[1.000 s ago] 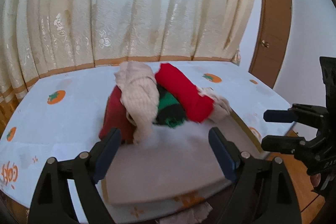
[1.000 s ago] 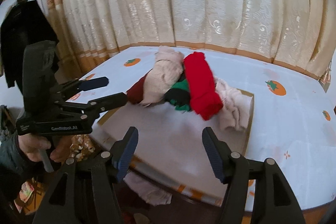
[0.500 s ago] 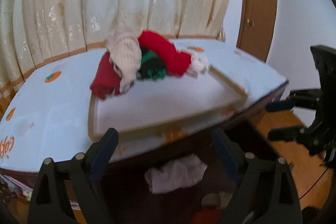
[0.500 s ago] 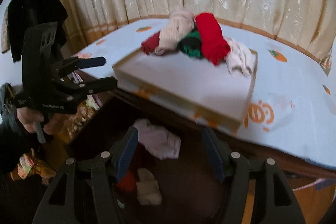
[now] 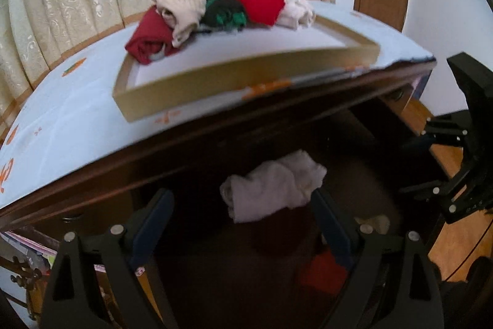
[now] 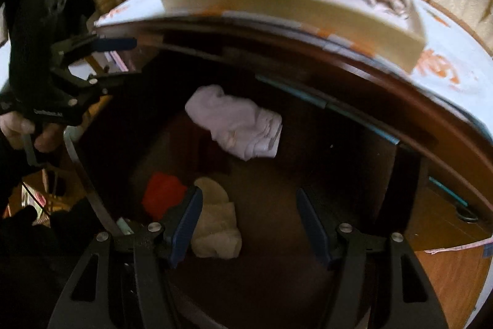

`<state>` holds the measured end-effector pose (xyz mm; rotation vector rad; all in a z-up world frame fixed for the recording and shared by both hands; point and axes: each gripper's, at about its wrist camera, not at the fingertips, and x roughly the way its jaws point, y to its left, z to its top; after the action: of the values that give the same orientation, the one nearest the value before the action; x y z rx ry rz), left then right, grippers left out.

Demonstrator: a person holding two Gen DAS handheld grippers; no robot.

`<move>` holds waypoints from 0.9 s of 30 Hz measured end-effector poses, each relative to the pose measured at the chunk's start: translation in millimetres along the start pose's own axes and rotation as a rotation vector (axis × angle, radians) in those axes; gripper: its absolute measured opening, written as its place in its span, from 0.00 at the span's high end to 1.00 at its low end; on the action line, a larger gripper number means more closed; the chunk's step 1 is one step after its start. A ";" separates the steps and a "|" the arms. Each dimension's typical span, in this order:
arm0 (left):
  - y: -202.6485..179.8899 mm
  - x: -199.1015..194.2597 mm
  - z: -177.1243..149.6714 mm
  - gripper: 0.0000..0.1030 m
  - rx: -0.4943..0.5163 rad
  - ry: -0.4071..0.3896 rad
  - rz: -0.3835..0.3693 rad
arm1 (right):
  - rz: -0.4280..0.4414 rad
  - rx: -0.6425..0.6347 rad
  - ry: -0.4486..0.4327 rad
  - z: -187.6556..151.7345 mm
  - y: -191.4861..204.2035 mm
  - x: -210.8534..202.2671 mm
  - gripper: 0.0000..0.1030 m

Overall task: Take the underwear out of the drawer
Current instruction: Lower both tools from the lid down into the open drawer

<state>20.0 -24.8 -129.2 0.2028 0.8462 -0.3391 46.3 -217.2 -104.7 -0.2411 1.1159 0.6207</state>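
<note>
The white underwear (image 5: pixel 272 185) lies in the open drawer (image 6: pixel 354 205), straight ahead of the left claw (image 5: pixel 243 221), long axis across its wide, empty jaws. The right claw (image 6: pixel 249 224), half-open and empty, is farther off.

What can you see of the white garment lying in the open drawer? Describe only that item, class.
The white garment is a soft, crumpled bundle of pale cloth, loosely folded, with layered hems showing at one end. It lies on the dark floor of the open drawer, near the back, just under the tabletop's edge. In the left wrist view it sits ahead of the open fingers, untouched. It lies apart from the cream piece and the red piece nearer the front.
</note>
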 end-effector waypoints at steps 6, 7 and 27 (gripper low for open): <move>-1.7 7.9 -6.1 0.11 0.017 0.035 -0.002 | 0.013 -0.053 0.060 -1.8 9.5 20.5 0.36; -1.9 9.2 -6.1 0.11 0.020 0.041 -0.003 | 0.016 -0.059 0.070 -2.5 11.0 22.7 0.36; -2.7 27.3 -17.1 0.11 0.042 0.141 -0.032 | 0.107 -0.140 0.292 -6.8 14.9 66.1 0.37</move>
<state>23.8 -27.8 -161.1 0.2549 0.9833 -0.3764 51.9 -185.7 -164.8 -0.4038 1.3745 0.7769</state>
